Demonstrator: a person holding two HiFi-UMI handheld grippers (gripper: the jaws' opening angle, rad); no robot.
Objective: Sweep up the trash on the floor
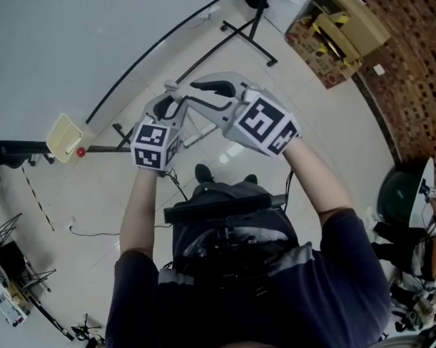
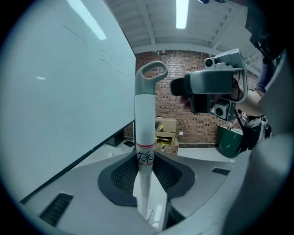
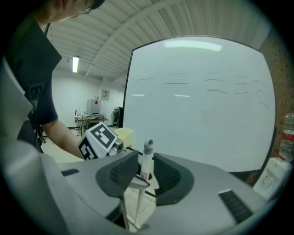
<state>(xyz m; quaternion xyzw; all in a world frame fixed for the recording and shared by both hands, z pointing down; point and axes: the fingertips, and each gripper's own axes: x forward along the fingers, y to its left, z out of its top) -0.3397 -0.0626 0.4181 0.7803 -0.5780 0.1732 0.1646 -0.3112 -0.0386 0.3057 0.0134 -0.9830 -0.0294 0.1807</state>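
Note:
A white broom handle [image 2: 144, 119] with a grey loop at its top stands upright between the pads of my left gripper [image 2: 146, 160], which is shut on it. In the head view both grippers are held close together in front of the person; the left gripper [image 1: 176, 98] sits left of the right gripper [image 1: 209, 87], and a short stretch of the handle [image 1: 196, 137] shows below them. My right gripper [image 3: 146, 167] is open; the same handle [image 3: 147, 158] rises in the gap between its pads and neither pad presses it. A cream dustpan [image 1: 64, 137] stands on the floor at the left. The broom's head is hidden.
A large whiteboard [image 1: 80, 36] on a black wheeled frame fills the far left. Cardboard boxes [image 1: 337, 31] lie by the brick wall at top right, and a green bin [image 1: 399, 197] stands at the right. Cables and stands [image 1: 15, 270] crowd the lower left floor.

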